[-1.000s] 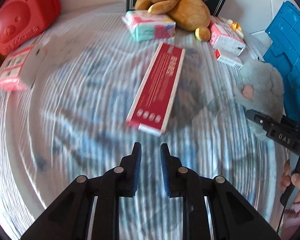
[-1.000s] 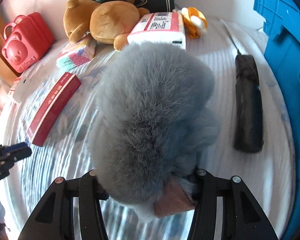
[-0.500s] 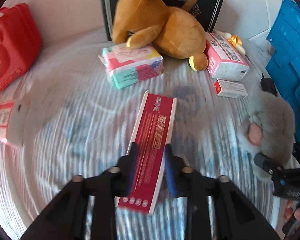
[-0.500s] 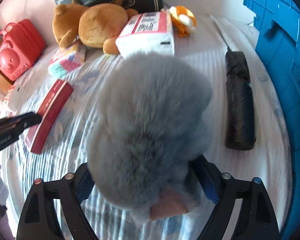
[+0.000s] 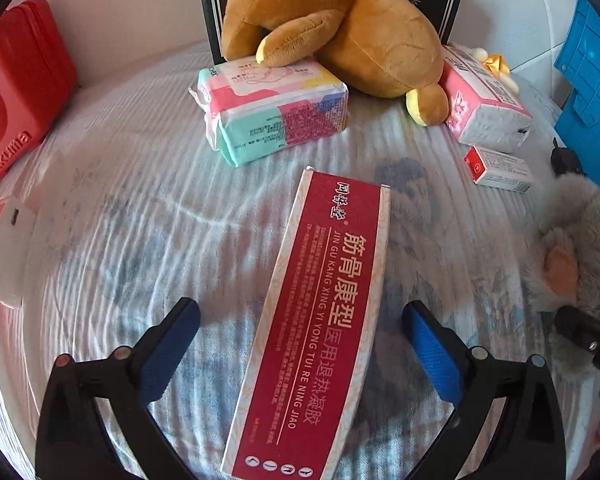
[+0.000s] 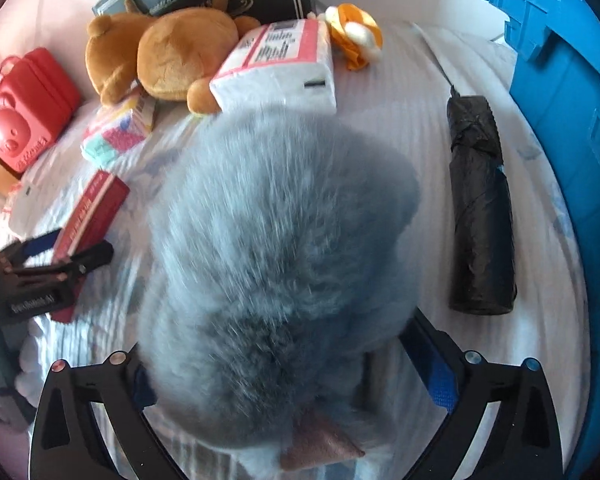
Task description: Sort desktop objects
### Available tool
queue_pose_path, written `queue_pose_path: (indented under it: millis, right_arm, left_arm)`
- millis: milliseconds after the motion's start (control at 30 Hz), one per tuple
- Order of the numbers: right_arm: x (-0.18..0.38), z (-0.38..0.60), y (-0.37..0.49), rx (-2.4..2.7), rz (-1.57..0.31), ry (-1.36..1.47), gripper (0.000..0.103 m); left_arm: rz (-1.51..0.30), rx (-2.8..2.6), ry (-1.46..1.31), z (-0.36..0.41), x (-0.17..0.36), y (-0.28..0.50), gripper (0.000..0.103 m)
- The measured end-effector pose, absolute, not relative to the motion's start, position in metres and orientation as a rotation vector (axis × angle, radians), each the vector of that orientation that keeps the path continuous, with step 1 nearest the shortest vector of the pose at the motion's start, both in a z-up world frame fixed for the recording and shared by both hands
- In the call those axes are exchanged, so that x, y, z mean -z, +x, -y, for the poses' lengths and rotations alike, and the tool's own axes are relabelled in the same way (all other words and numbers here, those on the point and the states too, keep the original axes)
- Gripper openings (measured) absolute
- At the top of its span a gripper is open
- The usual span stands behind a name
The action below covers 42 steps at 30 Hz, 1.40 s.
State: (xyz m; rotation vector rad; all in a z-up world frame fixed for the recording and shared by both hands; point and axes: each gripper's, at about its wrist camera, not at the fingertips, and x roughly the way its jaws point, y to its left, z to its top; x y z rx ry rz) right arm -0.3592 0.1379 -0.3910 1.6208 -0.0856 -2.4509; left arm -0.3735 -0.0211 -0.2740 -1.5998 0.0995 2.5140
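A home, likely a bedroom: a striped sheet (image 5: 140, 208) covers a soft bed strewn with a teddy bear (image 5: 340, 28), tissue packs (image 5: 272, 116), a red bear case (image 6: 24, 112) and a folded umbrella (image 6: 480, 216).

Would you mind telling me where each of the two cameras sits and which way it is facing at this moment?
Left wrist: on the left gripper, looking steeply down along its opening fingers astride the red box; no pad touches it.
Right wrist: on the right gripper, looking down at the grey plush toy between its opening fingers; the left gripper shows at the left edge.
Shared: red box, grey plush toy, brown teddy bear, blue crate.
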Motion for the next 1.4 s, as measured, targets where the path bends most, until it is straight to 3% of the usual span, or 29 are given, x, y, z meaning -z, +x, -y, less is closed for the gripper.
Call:
queue_pose_path:
  millis: [67,100,133,167,200,300,467,600,1000,1400]
  right_arm:
    - [0.389,-0.14,-0.363,2.462,0.099,1.601,0.102]
    - [0.389,-0.14,-0.364,2.469,0.096,1.599,0.101]
    - [0.39,-0.14,-0.366,2.477,0.091,1.601,0.089]
    - [0.392,-0.14,-0.367,2.48,0.088,1.607,0.069]
    - [0.394,-0.139,-0.369,2.485,0.078,1.619,0.064]
    - [0.392,-0.142,-0.369,2.513,0.041,1.59,0.046]
    - [0.371,-0.14,-0.364,2.534,0.061,1.518,0.045]
    - [0.317,-0.107,-0.362,2.578,0.055,1.401,0.045]
    - [0.112,-0.113,-0.231,2.784,0.024,0.785,0.045]
    - [-0.002,-0.235,-0.082,3.079,-0.033,0.381,0.045]
  left_arm:
    - [-0.088,-2.526,-1.611,0.018,0.29,-0.378,0.099]
    - [-0.087,-2.531,-1.601,0.016,0.294,-0.378,0.086]
    - [-0.087,-2.533,-1.586,0.013,0.298,-0.378,0.066]
    - [-0.089,-2.53,-1.578,0.01,0.303,-0.377,0.055]
    - [-0.085,-2.52,-1.582,0.007,0.308,-0.376,0.045]
    - [-0.06,-2.512,-1.602,0.002,0.328,-0.373,0.045]
    - [-0.038,-2.549,-1.593,-0.001,0.348,-0.36,0.043]
    - [0.013,-2.616,-1.519,0.0,0.338,-0.345,0.043]
    - [0.03,-2.857,-0.945,-0.018,0.223,-0.255,0.043]
    - [0.03,-2.722,-0.623,-0.125,0.169,-0.157,0.043]
